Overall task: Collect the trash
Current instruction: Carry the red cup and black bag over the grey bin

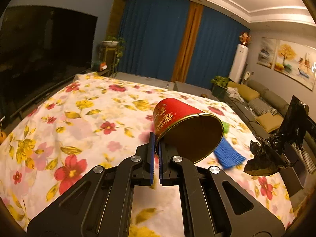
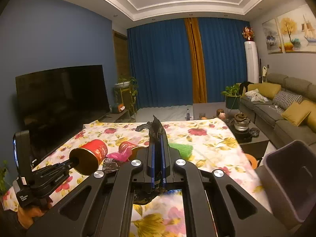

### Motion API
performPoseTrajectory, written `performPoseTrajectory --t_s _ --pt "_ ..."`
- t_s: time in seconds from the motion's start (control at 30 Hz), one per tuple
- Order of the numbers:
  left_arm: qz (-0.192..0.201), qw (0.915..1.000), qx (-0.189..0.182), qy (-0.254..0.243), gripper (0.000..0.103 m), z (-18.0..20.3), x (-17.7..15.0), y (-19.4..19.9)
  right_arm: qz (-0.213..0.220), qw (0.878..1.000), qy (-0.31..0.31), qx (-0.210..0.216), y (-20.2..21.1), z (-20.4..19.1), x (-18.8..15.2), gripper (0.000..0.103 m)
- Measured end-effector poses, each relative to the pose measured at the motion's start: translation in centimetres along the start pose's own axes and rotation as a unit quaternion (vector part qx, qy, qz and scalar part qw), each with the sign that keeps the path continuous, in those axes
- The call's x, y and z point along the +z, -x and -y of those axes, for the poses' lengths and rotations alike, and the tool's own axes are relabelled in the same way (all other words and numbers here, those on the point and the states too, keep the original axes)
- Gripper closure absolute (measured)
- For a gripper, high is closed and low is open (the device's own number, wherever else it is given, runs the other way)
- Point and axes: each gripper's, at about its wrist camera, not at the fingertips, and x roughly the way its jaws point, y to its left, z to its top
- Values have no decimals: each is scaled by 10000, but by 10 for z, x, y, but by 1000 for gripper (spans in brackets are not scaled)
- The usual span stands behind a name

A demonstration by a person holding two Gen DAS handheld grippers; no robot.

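Above the flowery cloth (image 1: 83,122), my left gripper (image 1: 156,148) pinches the cup (image 1: 183,126) rim; my right gripper (image 2: 157,158) clamps the black bag (image 2: 156,130), both bound for the bin (image 2: 292,175).

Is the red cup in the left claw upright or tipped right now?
Tipped. The left claw pinches the red cup by its rim, mouth turned sideways toward the camera, clear of the floral cloth. Inside looks empty.

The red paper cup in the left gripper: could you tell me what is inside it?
The red paper cup is pinched by its rim in the left gripper, mouth toward the camera. Only a bare brown inner wall shows; no contents are visible. The deepest part is in shadow.
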Motion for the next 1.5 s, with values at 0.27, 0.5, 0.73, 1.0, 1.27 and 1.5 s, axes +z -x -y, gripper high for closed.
performPoseTrajectory --t_s 0.27,0.5,0.73,1.0,1.27,1.5 --pt "143 9985 -271 -452 101 50 -1 27 64 9998 12 -191 36 22 -2 97" --pt "278 9952 -554 -754 101 97 -3 50 156 9991 -67 -382 66 43 -4 97" --pt "314 9911 -850 -978 101 140 -8 61 301 9975 -125 -622 94 67 -3 97" --pt "225 9872 -1104 -1133 101 176 -16 57 277 9963 -227 -781 106 92 -5 99" --pt "182 9837 -1247 -1286 101 202 -20 51 349 9941 -287 -984 117 113 -3 99" --pt "157 9808 -1384 -1365 101 224 -22 44 377 9918 -313 -1184 127 127 -5 99"
